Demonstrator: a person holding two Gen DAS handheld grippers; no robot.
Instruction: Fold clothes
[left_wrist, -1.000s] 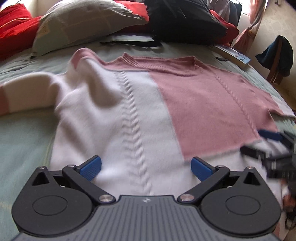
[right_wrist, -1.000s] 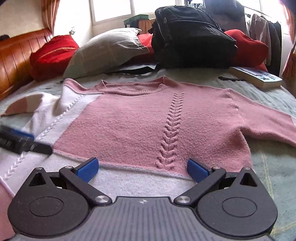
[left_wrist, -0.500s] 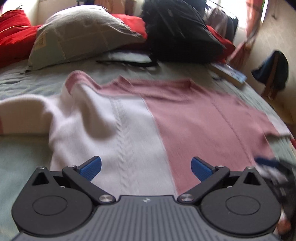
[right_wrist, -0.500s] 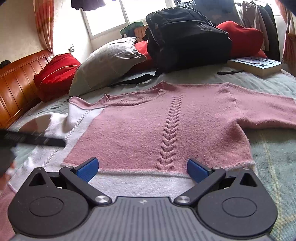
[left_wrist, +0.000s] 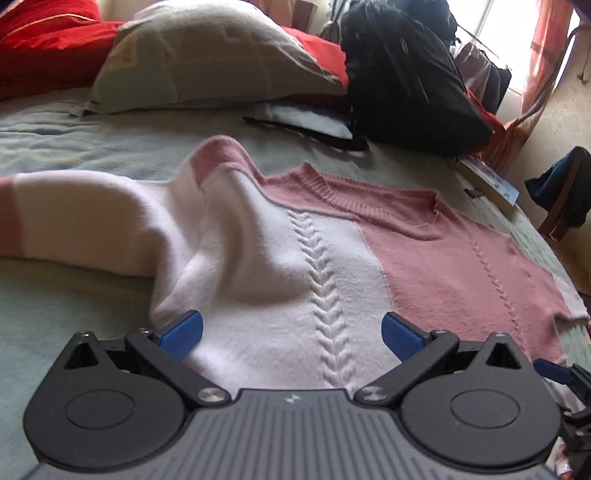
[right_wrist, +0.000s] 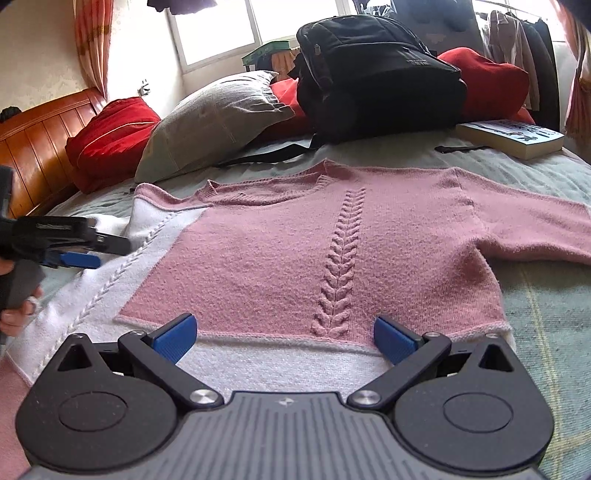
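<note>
The pink and white sweater (right_wrist: 295, 251) lies flat on the bed (right_wrist: 546, 317) – no folds yet – and the left gripper (left_wrist: 291, 330) and right gripper (right_wrist: 282, 334) both gape wide, holding nothing

**Both grippers hung spread apart, holding nothing**

The left gripper (left_wrist: 291, 330) was level, its blue fingertips (left_wrist: 180, 332) set wide apart with nothing between them. The right gripper (right_wrist: 282, 338) was posed likewise, jaws wide and empty. In the right wrist view the left gripper (right_wrist: 74, 251) showed at the far left edge, gripped by a hand (right_wrist: 16, 314) whose fingers curled round its handle.
</note>
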